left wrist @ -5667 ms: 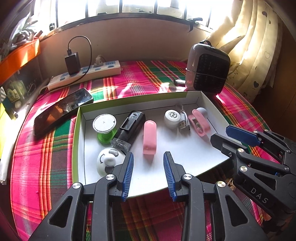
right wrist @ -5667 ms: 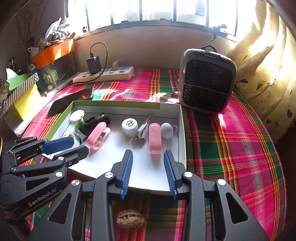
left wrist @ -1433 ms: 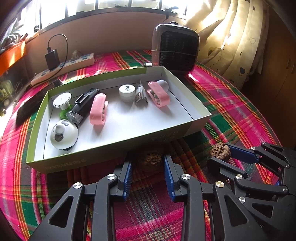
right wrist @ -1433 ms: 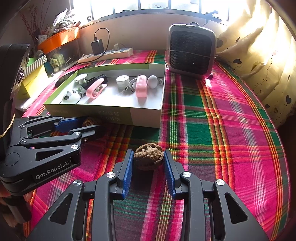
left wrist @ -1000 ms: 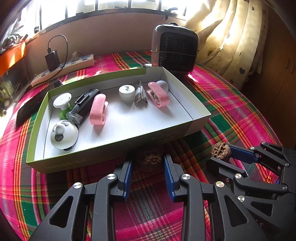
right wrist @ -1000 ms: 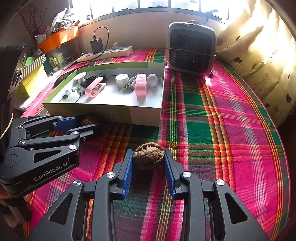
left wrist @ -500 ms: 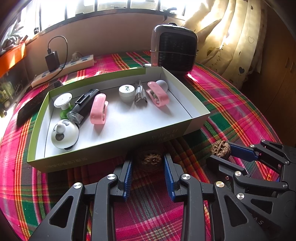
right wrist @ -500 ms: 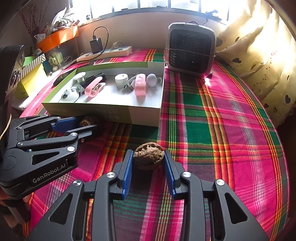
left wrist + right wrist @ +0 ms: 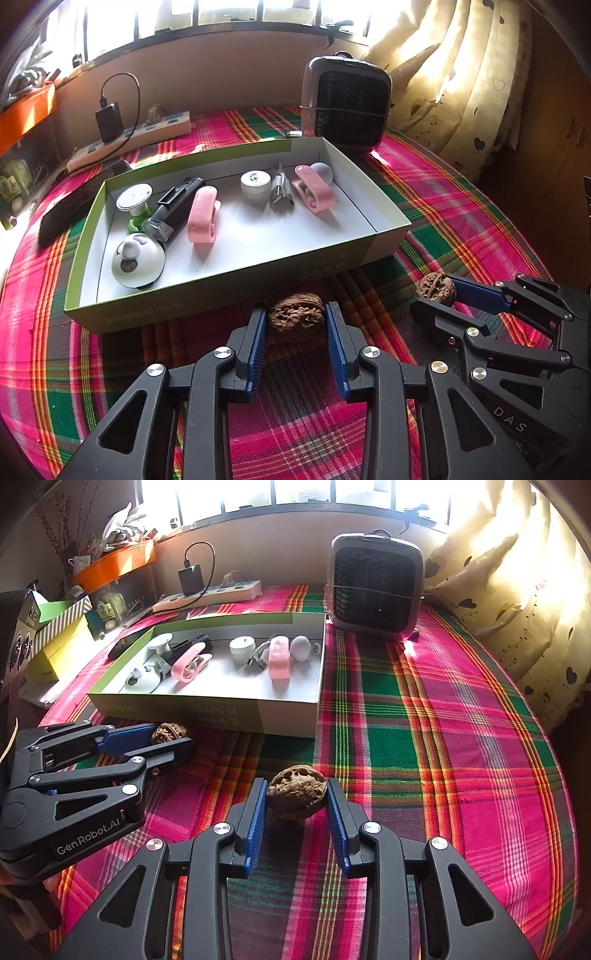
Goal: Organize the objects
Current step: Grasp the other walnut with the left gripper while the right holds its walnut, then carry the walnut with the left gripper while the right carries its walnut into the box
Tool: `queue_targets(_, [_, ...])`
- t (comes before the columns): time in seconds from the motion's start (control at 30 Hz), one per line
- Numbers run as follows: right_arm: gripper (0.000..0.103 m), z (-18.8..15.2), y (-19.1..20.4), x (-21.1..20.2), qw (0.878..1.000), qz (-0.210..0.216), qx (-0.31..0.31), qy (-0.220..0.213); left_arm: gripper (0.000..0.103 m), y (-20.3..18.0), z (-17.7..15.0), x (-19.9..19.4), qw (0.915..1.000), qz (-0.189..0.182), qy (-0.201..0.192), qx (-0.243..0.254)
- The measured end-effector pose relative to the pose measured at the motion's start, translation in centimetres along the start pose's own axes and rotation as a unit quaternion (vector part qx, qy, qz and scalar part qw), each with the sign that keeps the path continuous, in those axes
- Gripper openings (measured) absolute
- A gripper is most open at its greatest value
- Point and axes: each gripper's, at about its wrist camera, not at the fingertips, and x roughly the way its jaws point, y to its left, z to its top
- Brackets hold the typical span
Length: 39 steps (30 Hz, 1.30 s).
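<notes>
Walnuts, two wrinkled brown shelled ones, sit between our blue-padded tongs: the left walnut (image 9: 296, 320) lies clamped crosswise in our left gripper (image 9: 295, 332), and the right walnut (image 9: 296, 796) likewise in our right gripper (image 9: 296, 805), both low over the plaid pink-and-green tablecloth (image 9: 443, 738). Straight ahead of the left tongs, almost touching, stands the near wall of the shallow green-and-white cardboard box (image 9: 229, 291), so we judge a lift over that wall comes first. Inside lie pink clips (image 9: 201, 216) and a white round gadget (image 9: 136, 260). Beyond stands a grey mesh-fronted fan (image 9: 376, 587).
</notes>
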Motion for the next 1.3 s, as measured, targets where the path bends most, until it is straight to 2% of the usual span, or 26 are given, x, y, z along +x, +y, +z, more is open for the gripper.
queue_targets(0.63, [0.033,1.8,1.5,-1.9,0.999,0.002,-0.014,-0.03,0.029,1.3,0.4,-2.7,0.9997,-0.001,-0.023,-0.01])
queue_targets(1.03, [0.033,6.3,2.0,-2.5,0.997,0.011,-0.035,-0.061,0.029,3.8,3.0,-3.2,0.9991,-0.002,-0.031,-0.027])
queue_targets(1.3, [0.033,9.9,2.3,-1.5,0.996,0.02,-0.046,-0.072,0.029,5.1,4.7,-2.7,0.9987,0.012,-0.038,-0.032])
